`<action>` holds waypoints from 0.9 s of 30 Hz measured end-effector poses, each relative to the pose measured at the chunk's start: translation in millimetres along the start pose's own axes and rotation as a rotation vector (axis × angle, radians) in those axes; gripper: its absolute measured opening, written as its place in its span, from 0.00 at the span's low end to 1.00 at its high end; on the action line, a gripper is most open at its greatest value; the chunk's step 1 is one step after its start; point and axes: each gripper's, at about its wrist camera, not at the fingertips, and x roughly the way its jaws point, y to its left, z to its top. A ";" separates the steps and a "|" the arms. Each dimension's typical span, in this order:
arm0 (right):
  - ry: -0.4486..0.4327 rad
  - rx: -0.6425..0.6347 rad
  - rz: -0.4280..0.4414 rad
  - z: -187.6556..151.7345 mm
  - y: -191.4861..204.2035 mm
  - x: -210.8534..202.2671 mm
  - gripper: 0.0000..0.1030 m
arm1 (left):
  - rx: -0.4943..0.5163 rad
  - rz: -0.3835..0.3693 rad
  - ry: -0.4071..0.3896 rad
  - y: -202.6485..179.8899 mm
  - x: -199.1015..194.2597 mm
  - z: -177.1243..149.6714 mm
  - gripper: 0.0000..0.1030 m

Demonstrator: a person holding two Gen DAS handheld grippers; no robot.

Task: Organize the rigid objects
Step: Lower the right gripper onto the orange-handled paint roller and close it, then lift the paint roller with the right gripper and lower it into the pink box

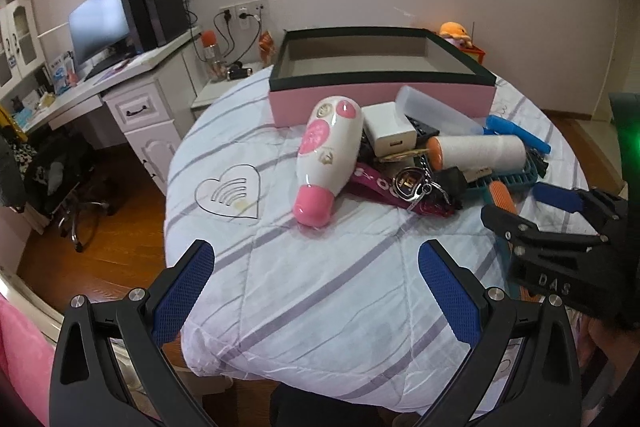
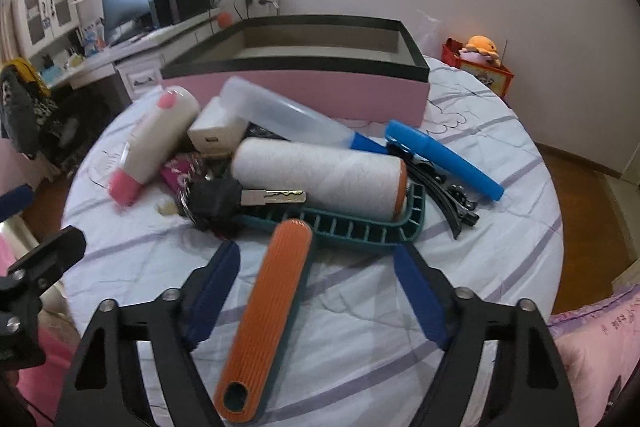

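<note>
A pile of rigid items lies on the striped quilt [image 1: 320, 299] in front of a pink box [image 1: 380, 99] with a dark rim. In it are a white and pink hair dryer [image 1: 328, 155], a white charger [image 1: 388, 133], a white thread spool [image 2: 320, 175], a translucent case [image 2: 280, 111], a blue pen-like case [image 2: 444, 159], a key [image 2: 276, 197] and black hair clips [image 2: 452, 195]. A teal brush [image 2: 352, 227] points its orange handle [image 2: 268, 307] toward me. My right gripper [image 2: 316, 251] is open, its pads on either side of that handle with gaps. My left gripper [image 1: 316, 255] is open over bare quilt.
The box [image 2: 296, 95] looks empty inside. A white desk [image 1: 132, 75] with a monitor [image 1: 100, 23] stands at the left, with a chair [image 1: 68, 179] on the wood floor. An orange plush [image 2: 482, 47] sits on a red box behind. A pink pillow [image 2: 592, 339] lies at the right.
</note>
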 end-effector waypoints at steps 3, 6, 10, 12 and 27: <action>0.041 0.003 0.033 -2.7 -0.8 9.7 0.61 | 0.002 -0.018 0.008 -2.2 3.8 -0.8 1.00; 0.054 -0.014 0.016 -2.3 4.2 13.4 0.61 | 0.003 -0.033 0.016 -4.5 8.4 -2.6 1.00; 0.053 -0.032 0.021 1.6 7.5 18.0 0.49 | -0.004 -0.039 0.020 -5.3 10.7 -3.4 1.00; 0.051 -0.045 0.065 1.7 7.3 17.0 0.39 | -0.006 -0.037 0.022 -3.7 11.6 -3.3 1.00; -0.023 -0.054 0.163 -0.1 -10.9 -13.2 0.26 | -0.021 -0.049 -0.019 -12.6 -2.8 6.7 1.00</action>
